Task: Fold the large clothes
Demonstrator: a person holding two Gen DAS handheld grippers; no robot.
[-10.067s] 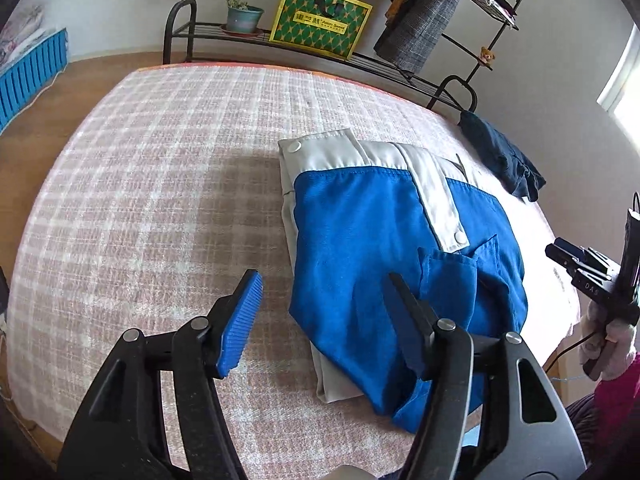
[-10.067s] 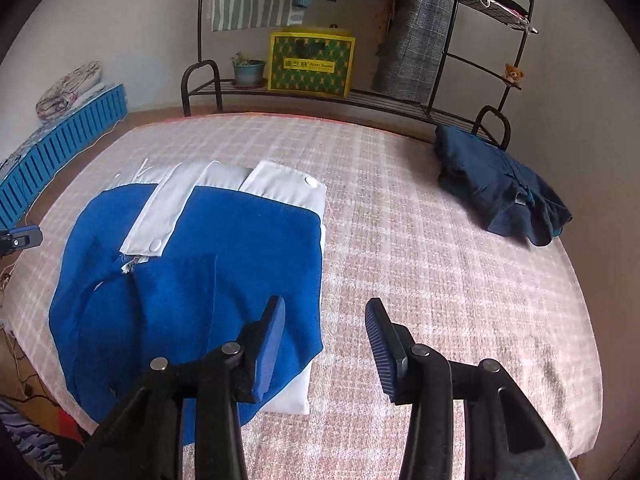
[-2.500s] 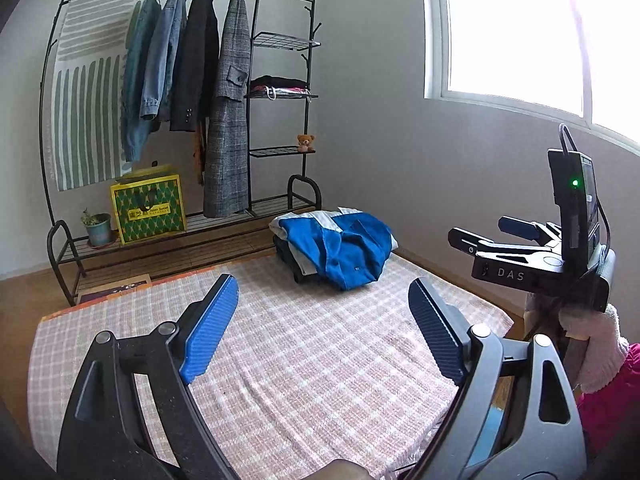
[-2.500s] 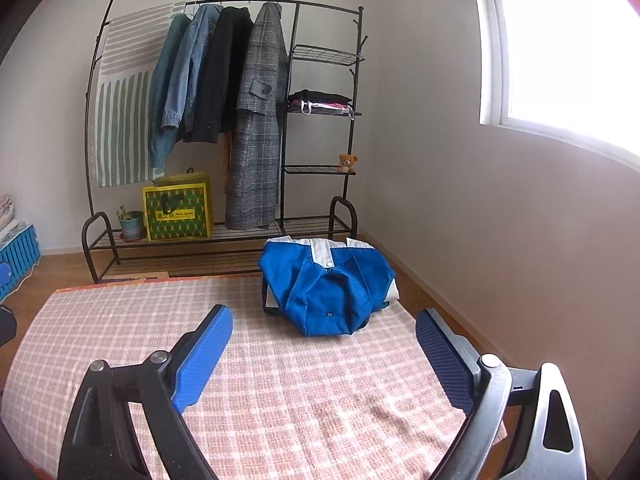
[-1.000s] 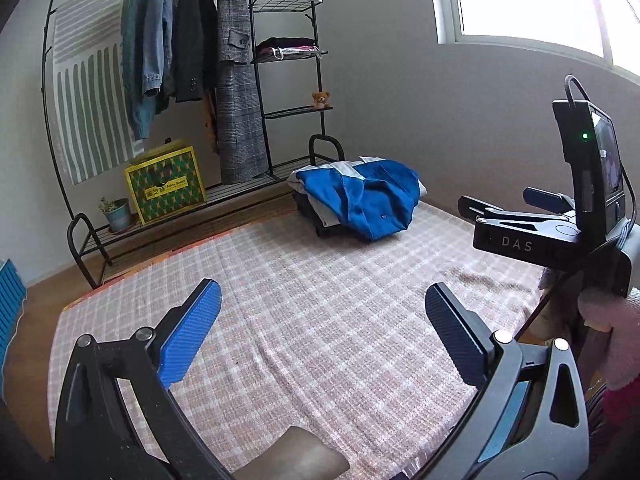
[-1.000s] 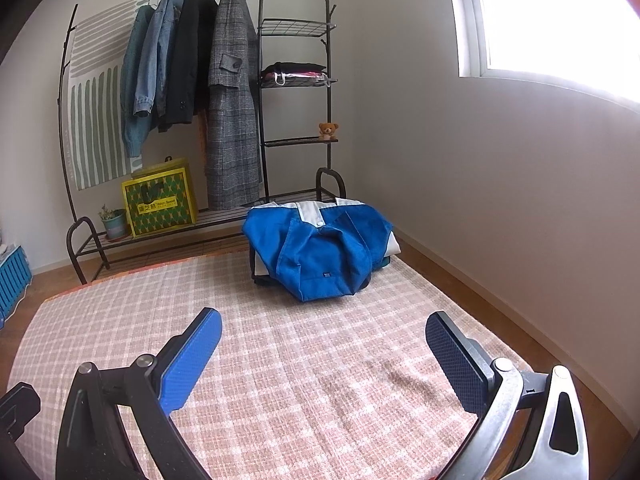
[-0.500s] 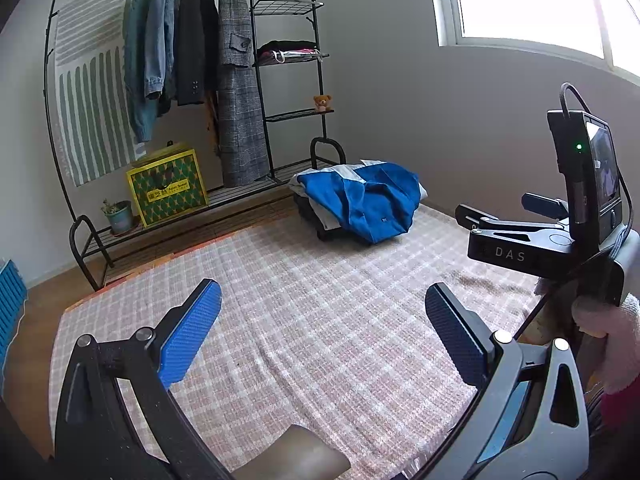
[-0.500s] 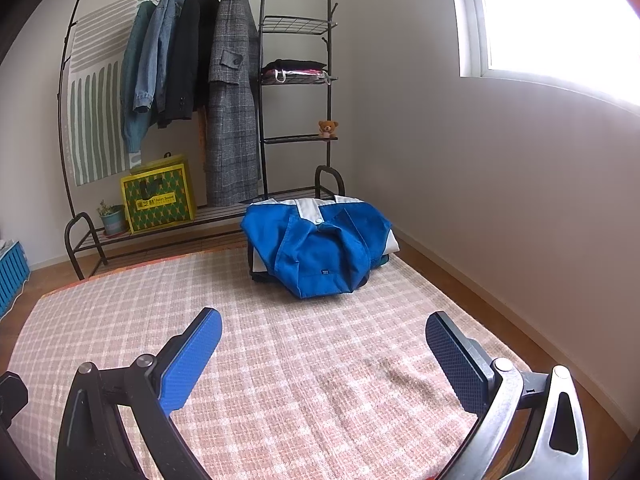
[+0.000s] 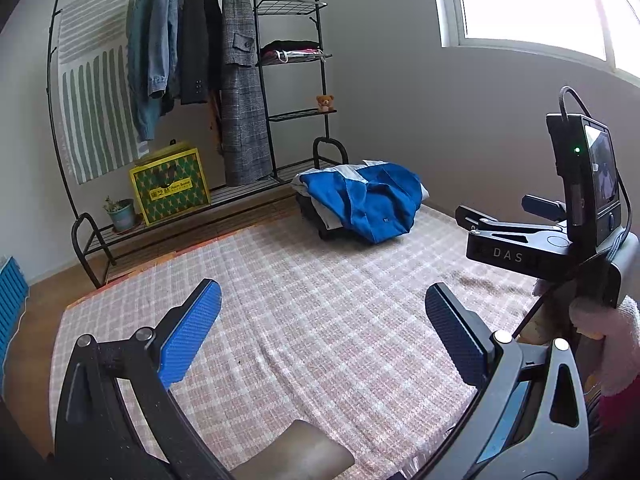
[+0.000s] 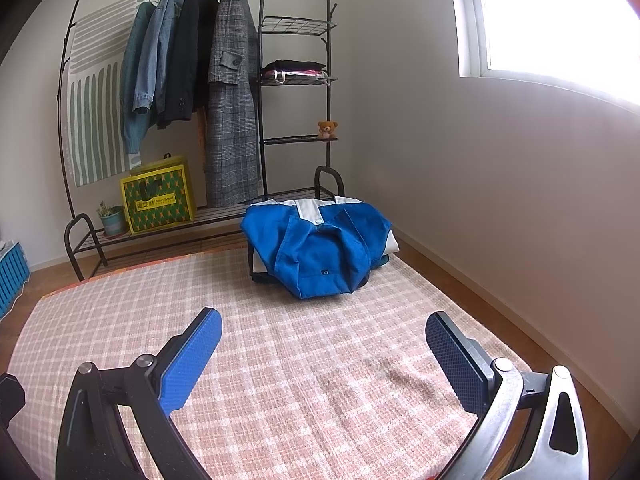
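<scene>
Grippers first: your left gripper (image 9: 320, 332) has its jaws spread wide, blue pads facing each other with nothing between them, held above the near part of the checked pink blanket (image 9: 312, 300). Your right gripper (image 10: 322, 350) is spread just as wide and also holds nothing, hanging over the same blanket. In the left wrist view you can see the right tool off to the side, with its black body marked DAS, a small screen (image 9: 598, 176) with a green light on top, and your hand in a pale fuzzy glove (image 9: 612, 348) gripping the handle.

Beyond the pads, the blanket runs flat and bare up to its far edge. At that far corner sits the blue jacket (image 10: 316, 248), folded into a loose bundle with its pale collar and trim showing. It rests on top of a darker garment (image 9: 316, 216) that peeks out underneath, well apart from both tools.

Behind it stands a black clothes rack (image 10: 264, 80) against the wall, hung with coats, a yellow-green box (image 10: 158, 200) and a potted plant (image 10: 110, 218) on its bottom shelf, and a small teddy bear (image 10: 327, 129) on a side shelf. A bright window (image 10: 560, 20) lights the wall on the right.
</scene>
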